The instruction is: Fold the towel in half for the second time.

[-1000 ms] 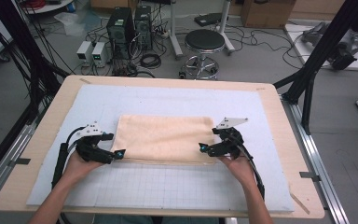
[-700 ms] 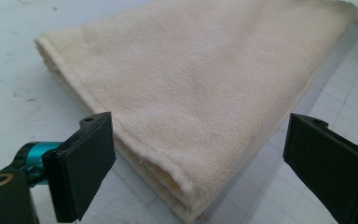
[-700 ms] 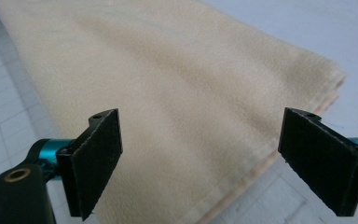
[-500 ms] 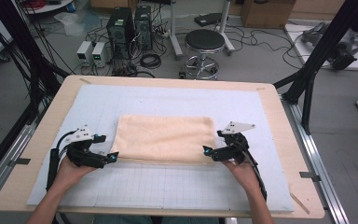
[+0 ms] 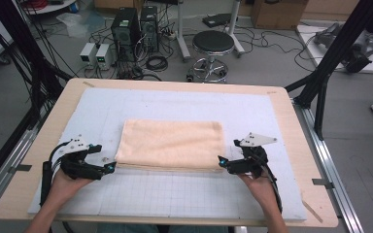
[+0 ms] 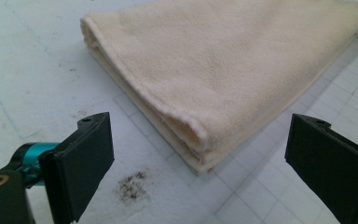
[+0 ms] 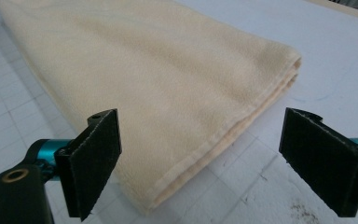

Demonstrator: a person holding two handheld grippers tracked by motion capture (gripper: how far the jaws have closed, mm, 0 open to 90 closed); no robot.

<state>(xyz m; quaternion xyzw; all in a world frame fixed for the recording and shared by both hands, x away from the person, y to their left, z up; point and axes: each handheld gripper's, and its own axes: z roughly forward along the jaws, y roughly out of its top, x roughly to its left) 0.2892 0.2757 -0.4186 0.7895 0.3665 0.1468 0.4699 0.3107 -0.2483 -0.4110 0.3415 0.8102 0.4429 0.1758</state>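
A folded cream towel [image 5: 171, 144] lies flat in the middle of the white gridded mat [image 5: 175, 194]. My left gripper [image 5: 110, 167] stands open just off the towel's near left corner, apart from it. In the left gripper view that corner of the towel [image 6: 200, 140] lies between and beyond the wide-apart jaws of the left gripper [image 6: 200, 172]. My right gripper [image 5: 221, 162] is open at the near right corner, close to the towel's edge. The right gripper view has the towel [image 7: 158, 88] with its folded layers ahead of the right gripper [image 7: 200, 158], nothing held.
The mat lies on a wooden table [image 5: 296, 141]. A dark speck patch [image 6: 133, 185] marks the mat near the left jaw. Beyond the table stand a stool [image 5: 213, 46], computer boxes [image 5: 126, 29] and cables on the floor. Black frame posts [image 5: 330, 58] rise at both sides.
Both grippers have drawn back outward and toward the near edge, away from the towel's corners, and stand open. The towel lies flat where it was.
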